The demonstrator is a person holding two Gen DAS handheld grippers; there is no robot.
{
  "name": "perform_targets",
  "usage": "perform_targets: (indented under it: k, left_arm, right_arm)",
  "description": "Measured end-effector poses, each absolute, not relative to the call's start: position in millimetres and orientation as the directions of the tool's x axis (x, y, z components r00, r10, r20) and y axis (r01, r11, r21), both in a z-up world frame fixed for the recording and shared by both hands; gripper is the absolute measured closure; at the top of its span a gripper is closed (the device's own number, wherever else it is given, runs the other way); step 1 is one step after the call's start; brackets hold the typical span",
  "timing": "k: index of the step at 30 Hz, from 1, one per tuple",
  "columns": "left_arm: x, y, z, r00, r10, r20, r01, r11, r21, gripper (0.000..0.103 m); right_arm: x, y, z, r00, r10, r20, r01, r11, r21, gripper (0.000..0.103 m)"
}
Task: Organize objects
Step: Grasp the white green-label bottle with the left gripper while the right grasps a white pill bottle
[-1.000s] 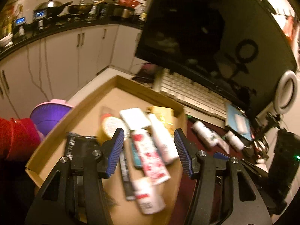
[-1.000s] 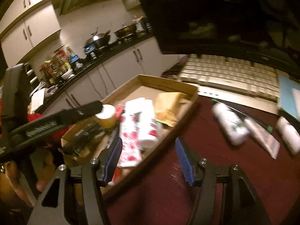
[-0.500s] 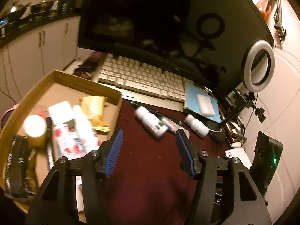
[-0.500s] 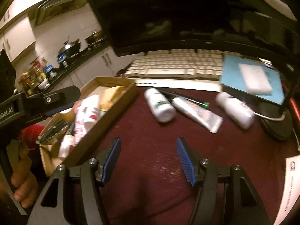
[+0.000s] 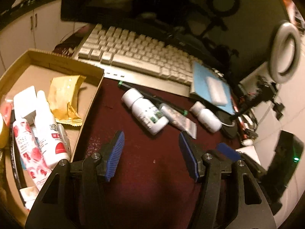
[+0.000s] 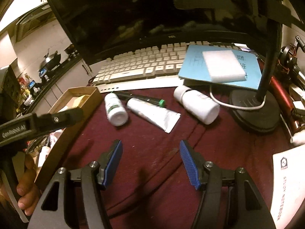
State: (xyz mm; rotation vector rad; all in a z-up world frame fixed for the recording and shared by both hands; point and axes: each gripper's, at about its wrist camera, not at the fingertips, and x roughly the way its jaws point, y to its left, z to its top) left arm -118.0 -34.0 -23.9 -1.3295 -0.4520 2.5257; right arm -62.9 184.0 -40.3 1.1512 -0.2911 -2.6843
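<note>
Maroon cloth [image 6: 144, 137]: covers the desk nearest both cameras; it is the bare working ground between the loose items and the box.
Left tongs [image 5: 151, 153]: spread wide, nothing between the blue pads, hovering over the cloth and aimed at the loose items beyond.
Right tongs [image 6: 150, 161]: likewise released and wide, gripping nothing, touching nothing, pointed at the same cluster.
Cardboard box [image 5: 91, 103]: at the left, just beside the cloth; it already carries tubes, a white spray bottle and a gold packet [image 5: 63, 99], so it looks like the collecting place.
Loose items: a labelled white bottle [image 6: 115, 111], a squeeze tube [image 6: 155, 115] and a green-capped pen [image 6: 141, 97] lie on their sides close together past the tongs; a second white bottle [image 6: 197, 105] lies a little to their right. None is in the box yet.
Likely reason for the pose: open, lowered tongs facing the cluster suggest a pick is being lined up, probably the nearer bottle.
Far edge: keyboard [image 6: 144, 64] with a blue notebook [image 6: 221, 66] resting partly on it, and a dark monitor [image 6: 152, 15] behind.
</note>
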Motion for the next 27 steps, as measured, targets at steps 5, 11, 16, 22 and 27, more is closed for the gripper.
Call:
perform_targets:
  k: [5,11,16,22,27]
  left_arm:
    - [-133.3,-29.4,-29.2,-0.542,0.306,-0.783,-0.030,-0.938,-0.346,0.044]
    - [-157.5,-15.2,-38.2,-0.511,0.305,-0.803,-0.036,-0.942,-0.334,0.044]
    - [-172.9,-8.1,-44.8,-0.500,0.225,-0.836,-0.012,-0.967,-0.253,0.043]
    - [-172.8,1.6,-48.3,-0.484,0.219,-0.847,-0.073,-0.975,-0.210,0.058]
    - [-161.6,-3.0,-47.4,-0.500,0.217,-0.838,-0.081,-0.976,-0.204,0.063]
  right_arm:
    - [-69.7,192.8,-28.2,-0.727,-0.158,-0.668,0.090,-0.987,0.136,0.040]
    - [-93.6,202.4,-33.2,-0.715,-0.115,-0.690,0.096,-0.993,0.066,0.040]
    - [-107.1,200.4,-39.4,-0.719,0.009,-0.695,0.058,-0.996,-0.073,0.040]
    - [-123.7,201.0,-49.1,-0.679,-0.023,-0.734,0.111,-0.991,-0.072,0.040]
    - [-119.3,199.2,-42.5,-0.670,-0.109,-0.734,0.156,-0.988,0.005,0.058]
